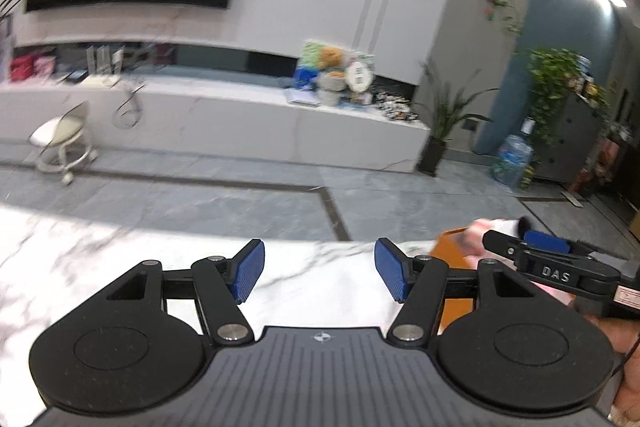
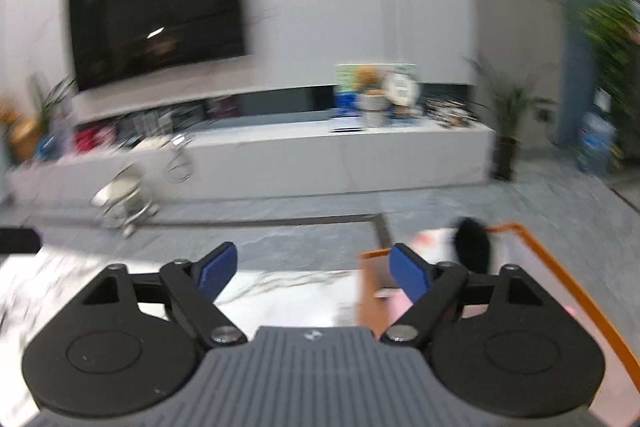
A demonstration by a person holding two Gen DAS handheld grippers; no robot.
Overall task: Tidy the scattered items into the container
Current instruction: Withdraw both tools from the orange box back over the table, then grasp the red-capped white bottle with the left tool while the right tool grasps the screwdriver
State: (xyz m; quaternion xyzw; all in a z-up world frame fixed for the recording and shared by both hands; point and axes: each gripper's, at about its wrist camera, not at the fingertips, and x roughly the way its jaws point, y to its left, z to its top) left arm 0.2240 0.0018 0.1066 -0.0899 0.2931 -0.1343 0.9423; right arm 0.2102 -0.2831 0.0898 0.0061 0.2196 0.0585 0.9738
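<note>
Landmark: orange container (image 2: 568,291) at the worktop's (image 1: 120,267) right end. Left hand-held gripper (image 1: 319,269) sat left of it, released, nothing between the pads, bare marble ahead. Right hand-held gripper (image 2: 312,273) straddled the container's left wall, released, holding nothing. Pink-white items (image 2: 434,241) and a black fuzzy one (image 2: 474,241) lay inside, far end. Right hand nearer. No scattered items in view; long axis untellable.
</note>
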